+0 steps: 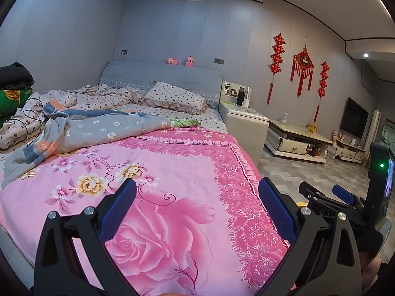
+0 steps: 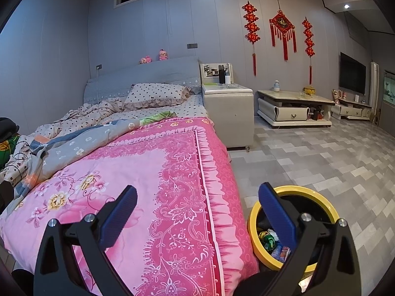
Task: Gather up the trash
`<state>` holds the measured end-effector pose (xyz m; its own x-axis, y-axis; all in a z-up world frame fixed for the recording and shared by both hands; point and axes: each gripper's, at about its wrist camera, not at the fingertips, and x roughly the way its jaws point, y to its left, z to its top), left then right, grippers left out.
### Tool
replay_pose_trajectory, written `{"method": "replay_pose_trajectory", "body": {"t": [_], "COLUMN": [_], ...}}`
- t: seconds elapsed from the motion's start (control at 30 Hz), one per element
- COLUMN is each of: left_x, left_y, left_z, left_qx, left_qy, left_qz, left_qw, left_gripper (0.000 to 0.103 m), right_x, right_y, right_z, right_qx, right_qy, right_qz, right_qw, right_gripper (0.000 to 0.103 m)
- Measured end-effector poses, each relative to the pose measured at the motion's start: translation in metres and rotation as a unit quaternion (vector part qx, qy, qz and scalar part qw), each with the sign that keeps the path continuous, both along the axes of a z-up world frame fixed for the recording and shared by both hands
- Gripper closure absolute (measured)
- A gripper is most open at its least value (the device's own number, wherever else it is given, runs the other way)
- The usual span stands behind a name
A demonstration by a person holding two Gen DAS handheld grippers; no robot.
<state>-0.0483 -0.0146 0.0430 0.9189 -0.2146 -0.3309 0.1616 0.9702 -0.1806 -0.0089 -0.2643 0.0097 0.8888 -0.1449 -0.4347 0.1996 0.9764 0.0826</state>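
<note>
I have both grippers hanging over the foot of the bed. My left gripper [image 1: 197, 197] has its two arms spread wide with nothing between them; its black angular arms carry blue pads [image 1: 118, 209] with a fine knurled grain. Below it lies the pink quilt [image 1: 172, 172], a smooth, slightly glossy cloth printed with a big rose and edged in a darker lace-like border. A grey patterned blanket [image 1: 98, 125] lies rumpled across the quilt's far end, and a dotted pillow [image 1: 176, 97] with a frilled edge rests near the padded headboard.

My right gripper [image 2: 197, 197] is likewise spread apart and holds nothing. Its right arm hangs over the trash bin [image 2: 251, 224], a round bin with a thick, shiny yellow rim, standing upright on the tiled floor [image 2: 321, 160] just beside the bed's edge, its mouth facing up. Inside I see crinkled, foil-like wrappers [image 2: 269, 239] in green, gold and blue, heaped with no clear long axis. The floor tiles are glossy grey in a staggered pattern.
</note>
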Motion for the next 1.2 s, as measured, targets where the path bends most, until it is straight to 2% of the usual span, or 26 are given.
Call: {"method": "replay_pose_trajectory", "body": {"t": [1.2], "left_x": [0.005], "left_y": [-0.002], "left_z": [-0.014], "left_qx": [0.001], "left_qy": [0.006], "left_qz": [-0.003], "left_qw": [1.0000], "left_gripper": [0.008], "right_x": [0.001], "right_y": [-0.003], "right_z": [-0.008], "right_qx": [0.005], "right_qy": [0.010], "right_qz": [-0.003], "right_qw": [1.000], "right_gripper": [0.008]}}
